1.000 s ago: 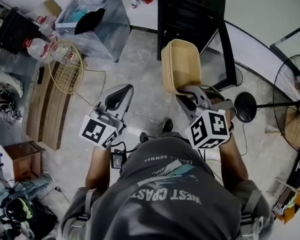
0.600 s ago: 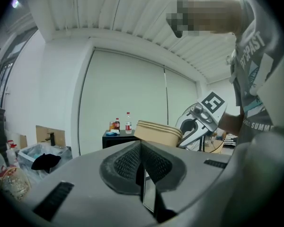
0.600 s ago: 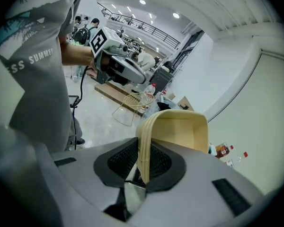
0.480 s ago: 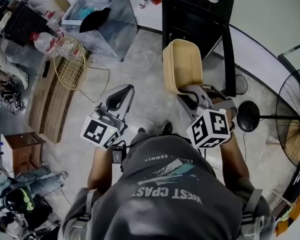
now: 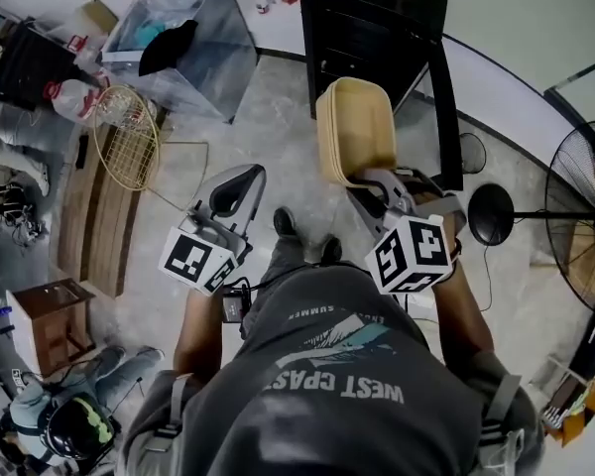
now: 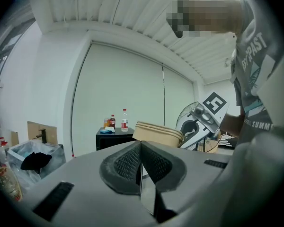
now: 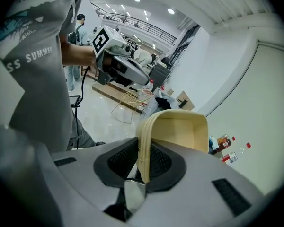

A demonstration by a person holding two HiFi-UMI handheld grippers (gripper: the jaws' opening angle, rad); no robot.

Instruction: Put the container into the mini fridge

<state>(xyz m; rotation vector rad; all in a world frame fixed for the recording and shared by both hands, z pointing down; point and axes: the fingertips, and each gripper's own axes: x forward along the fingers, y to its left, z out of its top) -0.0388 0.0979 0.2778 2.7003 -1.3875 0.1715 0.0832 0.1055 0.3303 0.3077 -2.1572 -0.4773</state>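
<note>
We stand on the bare grey concrete floor with open room ahead. The black mini fridge sits by the white wall, with a clear plastic bin to its left, a gold wire basket further left and a black standing fan off at the right. Our right tongs are clamped on the rim of the tan rectangular plastic container, held up on edge near the fridge front. Our left tongs are pressed together — nothing between them.
</note>
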